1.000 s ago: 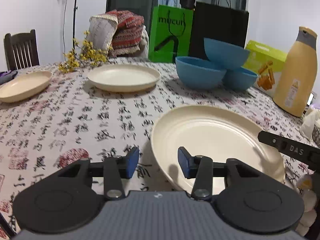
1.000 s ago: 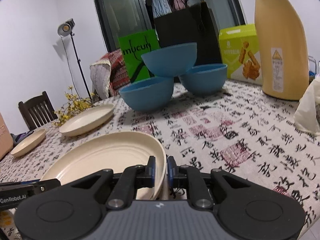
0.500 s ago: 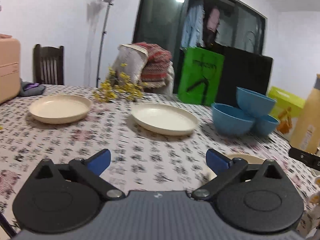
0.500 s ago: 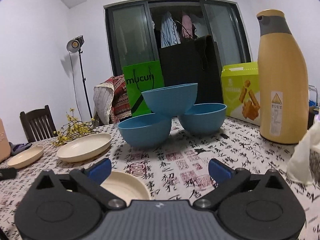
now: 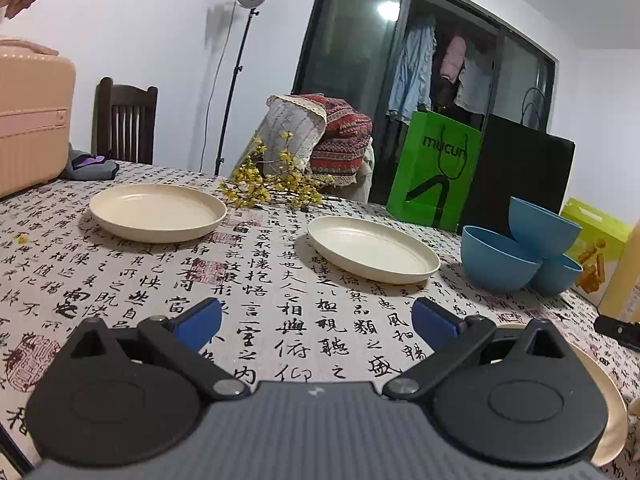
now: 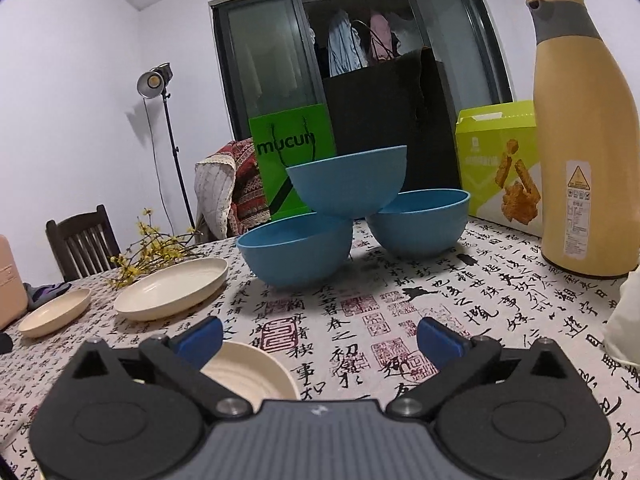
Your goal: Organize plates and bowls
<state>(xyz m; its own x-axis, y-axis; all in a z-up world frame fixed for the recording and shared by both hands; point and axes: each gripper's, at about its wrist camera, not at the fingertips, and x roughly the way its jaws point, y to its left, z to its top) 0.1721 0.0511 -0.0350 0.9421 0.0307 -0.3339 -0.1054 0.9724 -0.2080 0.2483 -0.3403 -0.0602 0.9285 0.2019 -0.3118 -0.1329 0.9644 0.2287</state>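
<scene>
1. Left wrist view: the left gripper (image 5: 316, 316) has its blue-padded jaws spread wide, having just been opening, and nothing lies between them but bare tablecloth (image 5: 280, 292) printed with black characters and red seals.
2. Just under the left gripper's right-hand finger, the near cream plate (image 5: 608, 396) shows only its rim, lying flat on the cloth and free of both pads.
3. Further out on the same cloth sit the middle cream plate (image 5: 372, 249) and, to its left and well apart, the far cream plate (image 5: 158, 211); yellow flower sprigs (image 5: 272, 184) lie behind and between them.
4. To the right stand three blue bowls (image 5: 500, 258); two rest on the cloth side by side and the third sits tilted on top across their rims.
5. Right wrist view: the right gripper (image 6: 320, 340) is likewise splayed fully apart, its jaws having just been opening, and grips nothing.
6. The near cream plate (image 6: 256, 372) lies just behind its left finger, partly hidden by the gripper body, not pinched.
7. Beyond it the three blue bowls (image 6: 296, 252) stand in the middle of the table.
8. A tall yellow bottle (image 6: 584, 136) stands upright at the right, beside a green snack box (image 6: 500, 160); a green bag (image 6: 292, 160) and a black bag (image 6: 384, 120) stand behind the bowls.
</scene>
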